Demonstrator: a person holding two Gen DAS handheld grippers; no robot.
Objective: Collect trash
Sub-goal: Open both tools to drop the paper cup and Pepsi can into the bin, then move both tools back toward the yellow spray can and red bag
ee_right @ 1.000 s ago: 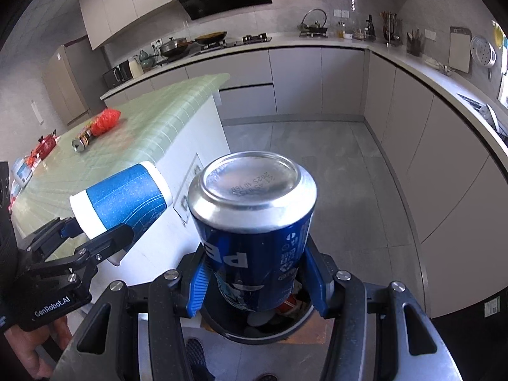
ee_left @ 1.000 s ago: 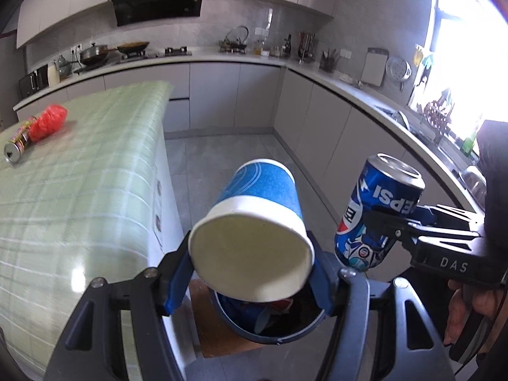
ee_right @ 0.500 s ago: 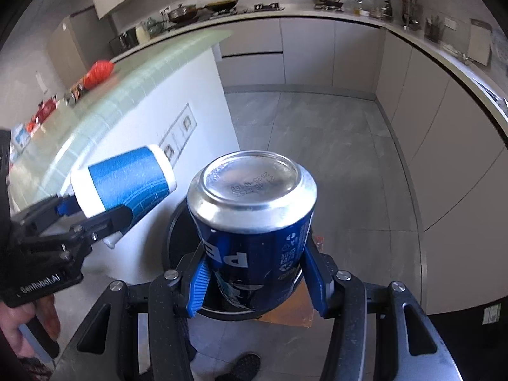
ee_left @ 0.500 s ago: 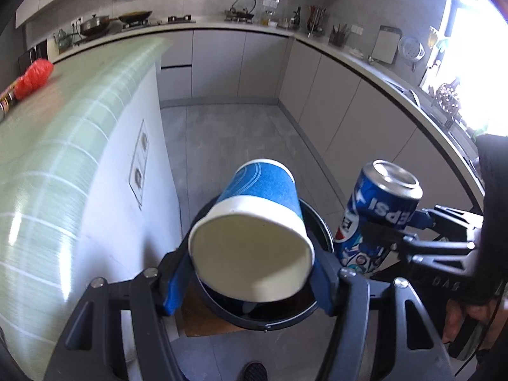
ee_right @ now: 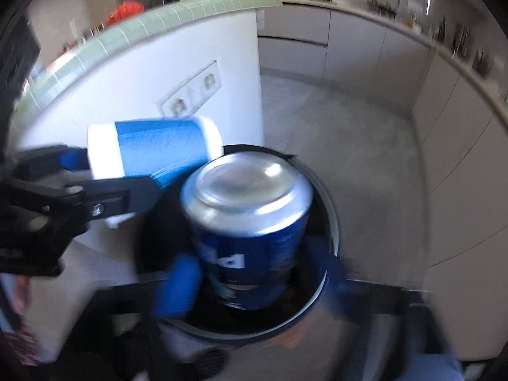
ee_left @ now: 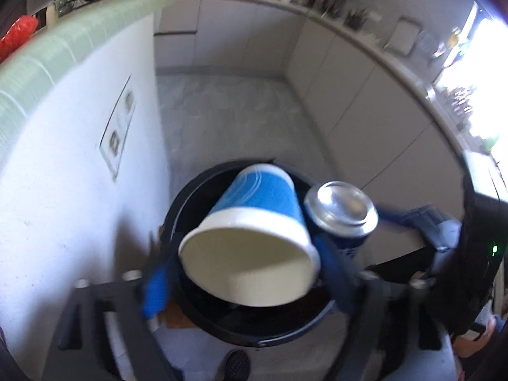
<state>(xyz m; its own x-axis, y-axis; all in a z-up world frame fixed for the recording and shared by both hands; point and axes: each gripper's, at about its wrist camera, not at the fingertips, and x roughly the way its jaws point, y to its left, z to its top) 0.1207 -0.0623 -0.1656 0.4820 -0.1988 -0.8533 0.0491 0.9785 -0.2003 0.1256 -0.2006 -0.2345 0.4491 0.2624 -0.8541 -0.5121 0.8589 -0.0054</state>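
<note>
Hovering over the round black trash bin [ee_left: 254, 333], both grippers carry trash not yet let go. The left gripper [ee_left: 250, 282] has its blue-padded jaws clamped on the blue-and-white paper cup [ee_left: 254, 241], which fills the lower centre of the left wrist view, its open mouth tipped toward the camera and its base pointing down into the bin. The right gripper [ee_right: 257, 282] is clamped on the dark blue aluminium Pepsi can [ee_right: 250, 231] at the centre of the right wrist view, silver end facing the lens, directly above the bin's opening [ee_right: 330, 228]. In the left view the can [ee_left: 343, 216] sits just beside the cup, to its right; whether they touch is lost in blur.

Judging by this, only the release is left for these two pieces. A red crumpled wrapper [ee_left: 16, 35] lies on the green tiled counter [ee_left: 79, 41] at upper left, so more collecting probably follows.

Both grippers pitch steeply downward, side by side, converging over the bin.
</note>
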